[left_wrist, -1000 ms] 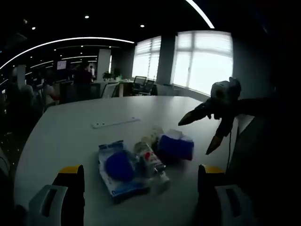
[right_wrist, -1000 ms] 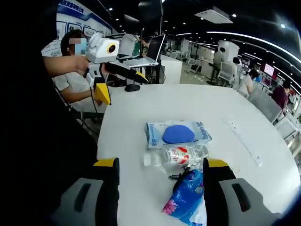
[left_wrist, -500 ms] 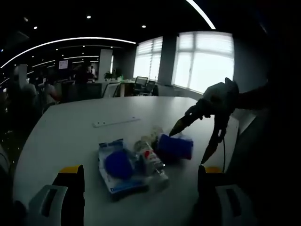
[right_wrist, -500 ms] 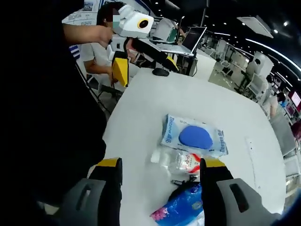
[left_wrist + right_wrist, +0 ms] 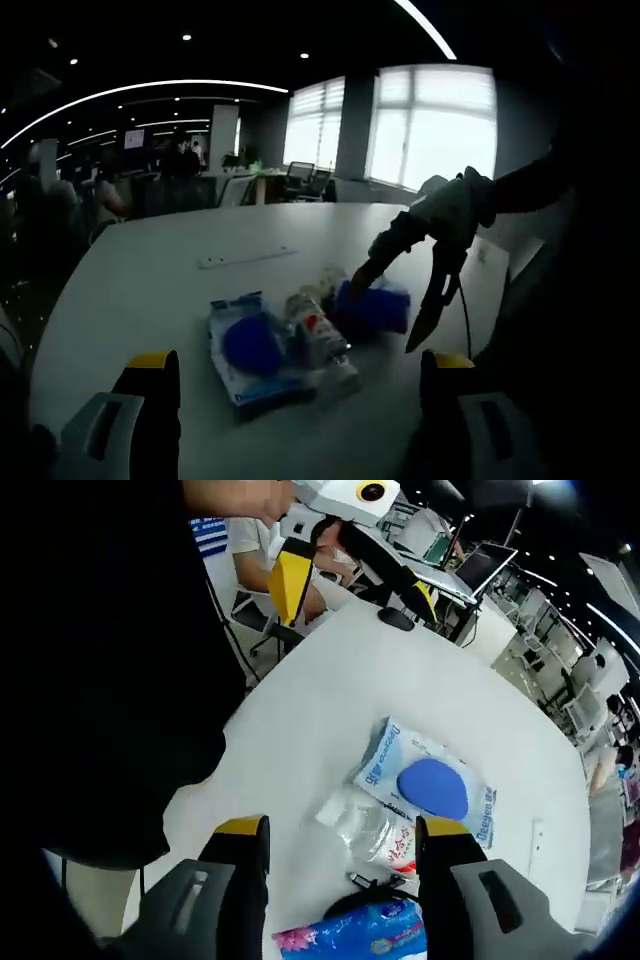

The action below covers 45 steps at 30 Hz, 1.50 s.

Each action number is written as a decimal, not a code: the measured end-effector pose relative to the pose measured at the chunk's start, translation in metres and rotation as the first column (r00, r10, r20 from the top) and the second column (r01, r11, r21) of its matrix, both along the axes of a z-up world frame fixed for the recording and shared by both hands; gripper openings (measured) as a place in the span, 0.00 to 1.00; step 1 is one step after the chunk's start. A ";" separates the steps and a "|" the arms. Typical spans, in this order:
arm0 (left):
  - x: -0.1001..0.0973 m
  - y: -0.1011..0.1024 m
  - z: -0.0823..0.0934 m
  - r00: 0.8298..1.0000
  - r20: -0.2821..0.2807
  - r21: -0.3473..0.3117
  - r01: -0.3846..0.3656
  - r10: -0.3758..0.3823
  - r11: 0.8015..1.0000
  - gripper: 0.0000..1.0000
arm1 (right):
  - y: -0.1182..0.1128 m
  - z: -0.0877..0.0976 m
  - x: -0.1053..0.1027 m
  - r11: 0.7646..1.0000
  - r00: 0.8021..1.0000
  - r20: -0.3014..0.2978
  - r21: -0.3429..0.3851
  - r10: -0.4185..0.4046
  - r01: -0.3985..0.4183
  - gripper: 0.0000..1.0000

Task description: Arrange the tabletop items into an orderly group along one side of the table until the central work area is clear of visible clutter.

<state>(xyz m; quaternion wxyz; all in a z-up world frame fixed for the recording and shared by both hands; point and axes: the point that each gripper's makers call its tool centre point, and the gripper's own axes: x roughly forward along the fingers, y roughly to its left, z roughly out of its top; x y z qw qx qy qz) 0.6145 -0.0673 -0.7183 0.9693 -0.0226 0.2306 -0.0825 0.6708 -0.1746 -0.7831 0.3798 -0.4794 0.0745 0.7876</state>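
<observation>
On the white table [image 5: 150,280] ahead of my left gripper [image 5: 300,400], whose jaws stand apart on nothing, lie in a row the flat packet with a blue pad [image 5: 250,350], the clear bottle [image 5: 318,335] and the blue pouch [image 5: 373,308]. My right gripper [image 5: 405,300] hangs over the pouch, jaws spread wide. Farther left lies a white strip [image 5: 247,260]; office desks stand beyond

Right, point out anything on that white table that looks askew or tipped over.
The clear plastic bottle with the red label lies on its side instead of standing. It sits between the flat white packet with a blue oval and the blue floral pouch, all huddled mid-table at mismatched angles. Nothing looks spilled.
</observation>
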 end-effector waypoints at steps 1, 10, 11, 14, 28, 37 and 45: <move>0.000 -0.001 0.000 1.000 0.000 0.002 0.000 0.000 1.000 0.99 | 0.001 -0.002 -0.001 1.000 1.000 0.010 -0.004 0.024 -0.024 0.53; 0.000 -0.002 -0.003 1.000 0.002 0.002 -0.001 0.001 1.000 0.99 | 0.010 -0.020 -0.003 0.985 0.984 0.072 -0.062 0.164 -0.159 0.46; 0.000 -0.002 -0.004 1.000 0.001 0.001 -0.001 0.001 1.000 0.99 | 0.011 -0.022 -0.003 0.983 0.981 0.077 -0.067 0.176 -0.171 0.45; -0.002 0.006 -0.010 1.000 0.000 -0.002 -0.001 0.001 1.000 0.99 | 0.013 -0.026 -0.004 0.969 0.965 0.108 -0.082 0.240 -0.232 0.41; -0.006 0.007 -0.017 1.000 -0.008 -0.013 -0.018 0.018 1.000 0.98 | 0.010 -0.055 -0.007 0.888 0.867 0.205 -0.182 0.454 -0.422 0.33; -0.011 -0.003 -0.010 0.999 -0.008 -0.024 -0.051 0.051 0.998 0.97 | 0.014 -0.069 -0.009 0.798 0.755 0.260 -0.236 0.602 -0.554 0.23; -0.019 -0.002 -0.010 0.996 -0.017 -0.033 -0.087 0.087 0.996 0.97 | 0.012 -0.082 -0.010 0.723 0.667 0.280 -0.277 0.691 -0.633 0.22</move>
